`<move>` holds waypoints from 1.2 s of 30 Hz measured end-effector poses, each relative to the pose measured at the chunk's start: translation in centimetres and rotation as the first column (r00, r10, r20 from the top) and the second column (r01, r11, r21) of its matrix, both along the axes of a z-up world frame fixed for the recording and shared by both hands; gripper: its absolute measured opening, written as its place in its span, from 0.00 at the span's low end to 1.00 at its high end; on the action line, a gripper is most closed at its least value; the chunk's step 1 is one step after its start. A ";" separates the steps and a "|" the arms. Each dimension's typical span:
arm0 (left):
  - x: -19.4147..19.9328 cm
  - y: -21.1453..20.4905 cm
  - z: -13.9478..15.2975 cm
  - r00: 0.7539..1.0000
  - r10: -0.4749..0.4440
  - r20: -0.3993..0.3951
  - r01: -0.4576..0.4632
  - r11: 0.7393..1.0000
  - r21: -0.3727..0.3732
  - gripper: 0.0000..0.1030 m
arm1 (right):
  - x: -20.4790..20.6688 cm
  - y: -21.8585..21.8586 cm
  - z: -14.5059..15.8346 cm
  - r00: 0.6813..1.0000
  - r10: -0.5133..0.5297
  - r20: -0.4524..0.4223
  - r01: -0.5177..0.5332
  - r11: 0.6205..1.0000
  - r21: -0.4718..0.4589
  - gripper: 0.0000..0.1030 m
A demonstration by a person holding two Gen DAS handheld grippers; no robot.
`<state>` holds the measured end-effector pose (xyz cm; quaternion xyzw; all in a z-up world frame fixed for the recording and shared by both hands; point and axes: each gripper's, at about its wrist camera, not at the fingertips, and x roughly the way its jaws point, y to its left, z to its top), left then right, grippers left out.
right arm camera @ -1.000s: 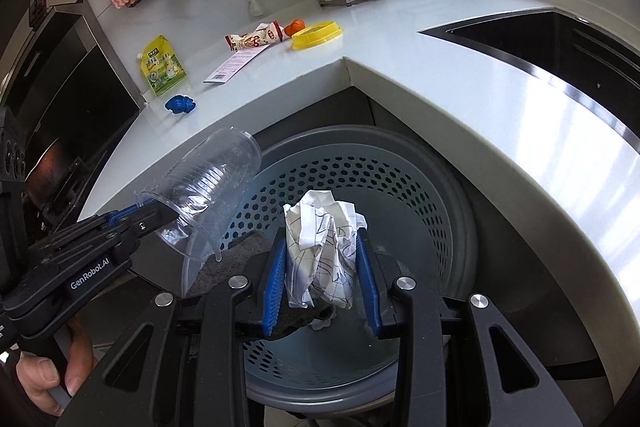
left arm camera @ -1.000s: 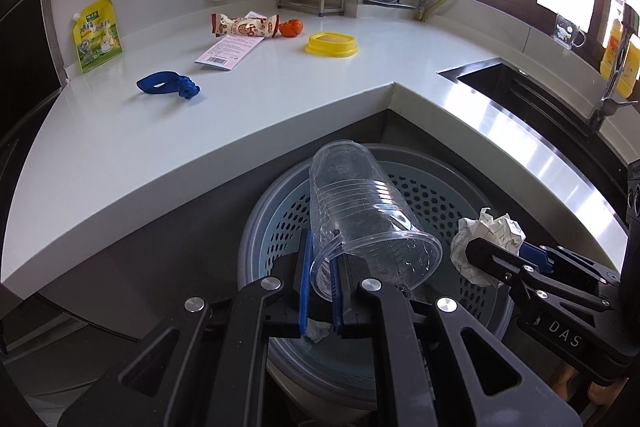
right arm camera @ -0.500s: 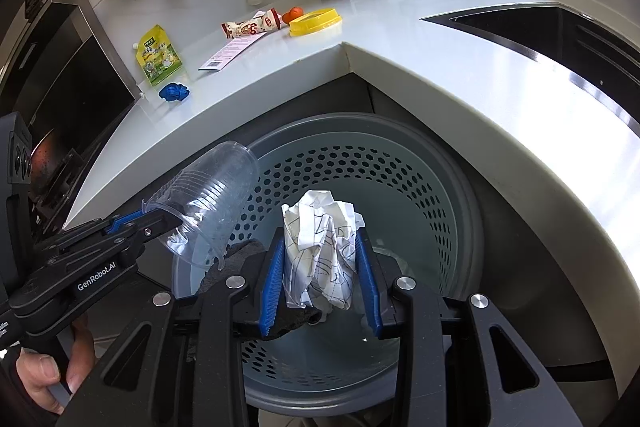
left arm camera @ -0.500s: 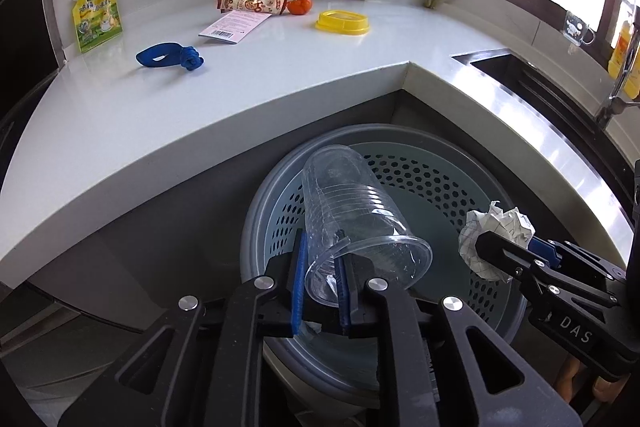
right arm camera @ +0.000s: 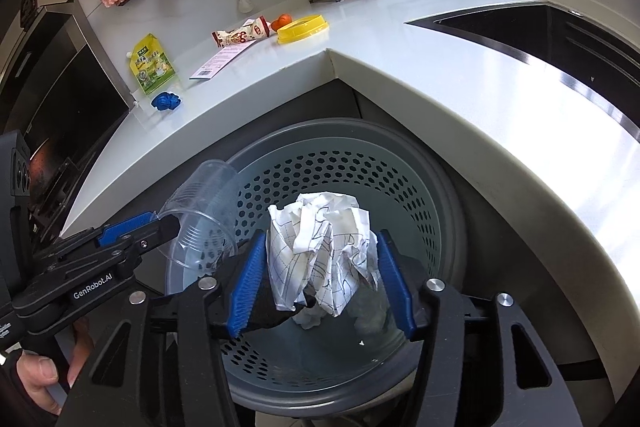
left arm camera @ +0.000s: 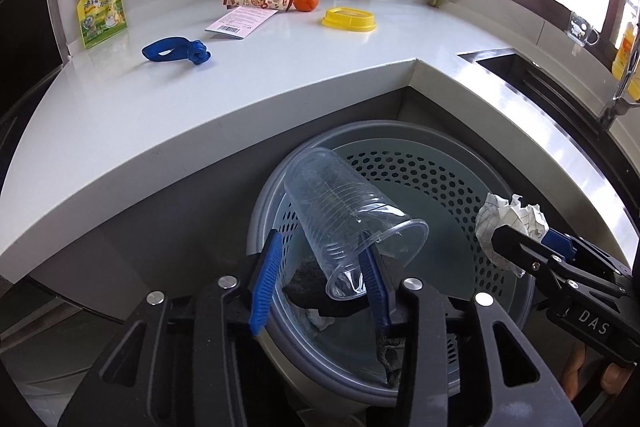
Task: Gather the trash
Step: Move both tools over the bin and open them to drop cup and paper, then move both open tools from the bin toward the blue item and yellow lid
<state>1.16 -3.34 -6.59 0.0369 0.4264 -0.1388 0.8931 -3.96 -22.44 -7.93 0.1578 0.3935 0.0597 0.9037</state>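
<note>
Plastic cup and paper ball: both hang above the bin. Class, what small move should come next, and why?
Probably open both a little wider and hold steady. The left hand-held gripper has just been opening, yet the plastic cup leans on one pad. The right hand-held gripper has also just been opening, with the paper ball between its pads. Both hang over the bin.

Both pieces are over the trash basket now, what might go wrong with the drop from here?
1. The clear cup lies tilted with its rim against one finger of the left gripper, whose jaws have just been opening; it may hang there instead of falling.
2. The cup's closed end sits over the basket rim, so it could tip outside.
3. The crumpled paper fills the right gripper, whose jaws have just been opening; it may cling to a pad.
</note>
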 end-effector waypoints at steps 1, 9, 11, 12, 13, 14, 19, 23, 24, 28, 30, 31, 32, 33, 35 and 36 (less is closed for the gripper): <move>0.0 0.1 0.0 1.000 0.004 0.001 -0.004 1.000 -0.001 0.49 | 0.0 -0.1 0.0 1.000 -0.003 0.001 0.003 1.000 0.001 0.57; -0.3 0.5 0.8 0.999 0.012 0.032 -0.012 1.000 -0.005 0.63 | 0.0 -0.3 0.2 1.000 -0.005 0.011 0.005 1.000 0.013 0.63; -0.4 0.6 0.9 0.999 0.014 0.031 -0.013 1.000 -0.006 0.64 | -0.1 -0.2 0.3 1.000 -0.004 0.012 0.004 1.000 0.012 0.63; -0.4 0.7 0.9 0.999 0.016 0.032 -0.016 1.000 -0.006 0.64 | -0.1 -0.2 0.4 1.000 -0.003 0.014 0.003 1.000 0.012 0.63; -0.5 0.7 0.9 0.999 0.018 0.032 -0.018 1.000 -0.008 0.65 | -0.2 -0.3 0.4 1.000 -0.003 0.016 0.003 1.000 0.011 0.63; -0.5 0.8 0.9 0.999 0.021 0.032 -0.020 1.000 -0.009 0.65 | -0.3 -0.3 0.5 1.000 -0.003 0.019 0.003 1.000 0.013 0.63; -0.4 1.0 0.8 0.999 0.028 0.028 -0.028 1.000 -0.012 0.66 | -0.3 -0.5 0.4 1.000 -0.008 0.014 0.008 1.000 0.018 0.64; -0.2 1.3 1.0 0.999 0.040 0.034 -0.039 0.999 -0.021 0.68 | -0.4 -0.6 0.5 1.000 -0.015 0.021 0.014 1.000 0.023 0.64; -0.2 1.3 1.0 0.998 0.042 0.036 -0.041 0.999 -0.023 0.68 | -0.4 -0.6 0.5 1.000 -0.015 0.022 0.015 1.000 0.023 0.64; -0.2 1.4 0.9 0.998 0.047 0.031 -0.046 0.999 -0.023 0.69 | -0.3 -0.7 0.4 1.000 -0.013 0.016 0.013 1.000 0.026 0.64; -0.2 1.4 0.9 0.998 0.048 0.030 -0.047 0.999 -0.022 0.69 | -0.4 -0.7 0.4 1.000 -0.011 0.014 0.011 1.000 0.027 0.64; -0.2 1.4 0.9 0.998 0.048 0.031 -0.047 0.999 -0.021 0.69 | -0.4 -0.7 0.4 1.000 -0.010 0.015 0.010 1.000 0.027 0.64; -0.2 1.4 0.9 0.998 0.048 0.033 -0.047 0.999 -0.021 0.70 | -0.3 -0.6 0.4 1.000 -0.010 0.016 0.009 1.000 0.026 0.64; -0.2 1.4 0.9 0.998 0.049 0.035 -0.048 0.999 -0.021 0.71 | -0.3 -0.6 0.4 1.000 -0.010 0.015 0.009 1.000 0.026 0.64; -0.3 1.4 1.0 0.998 0.049 0.038 -0.048 0.999 -0.022 0.72 | -0.3 -0.6 0.4 1.000 -0.009 0.014 0.009 1.000 0.027 0.64; -0.3 1.5 1.0 0.998 0.047 0.039 -0.047 0.999 -0.022 0.72 | -0.3 -0.6 0.4 1.000 -0.009 0.014 0.009 1.000 0.027 0.64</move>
